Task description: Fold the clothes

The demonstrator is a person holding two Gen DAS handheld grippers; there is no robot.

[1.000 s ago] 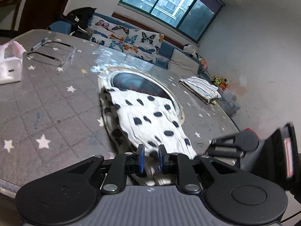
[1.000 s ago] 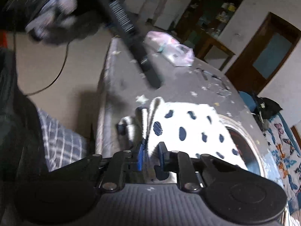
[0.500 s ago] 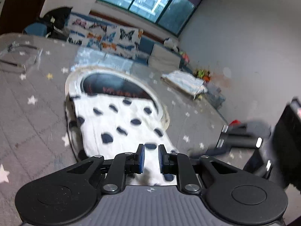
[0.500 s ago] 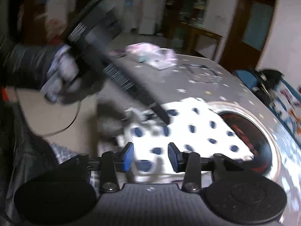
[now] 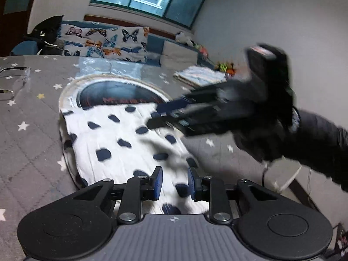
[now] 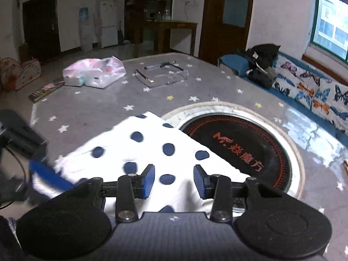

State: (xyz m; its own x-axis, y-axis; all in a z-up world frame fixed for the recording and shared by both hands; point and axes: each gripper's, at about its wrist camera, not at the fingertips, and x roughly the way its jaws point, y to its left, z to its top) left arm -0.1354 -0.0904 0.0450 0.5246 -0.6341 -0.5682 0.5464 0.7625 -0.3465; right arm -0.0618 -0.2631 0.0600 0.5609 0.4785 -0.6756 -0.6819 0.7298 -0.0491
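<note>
Releasing fold: left gripper [image 5: 173,181] jaws opening, nothing pinched, spotted garment [image 5: 121,143] lying flat beneath and ahead of blue pads. Right gripper [image 6: 174,181] spread, empty, garment [image 6: 156,152] under fingertips, partly over round cooktop [image 6: 250,143]. Judged next: pick fresh edge, grip both corners, fold again.

Left gripper [image 5: 173,181] jaws opening, right gripper [image 6: 174,180] jaws apart, both empty

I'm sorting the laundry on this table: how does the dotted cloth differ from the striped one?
The dotted cloth is white with dark blue spots; the striped cloth is pale with thin lines. The dotted one lies nearby, overlapping the round inset; the striped one sits apart at the far edge. Both lie flat, folded.
</note>
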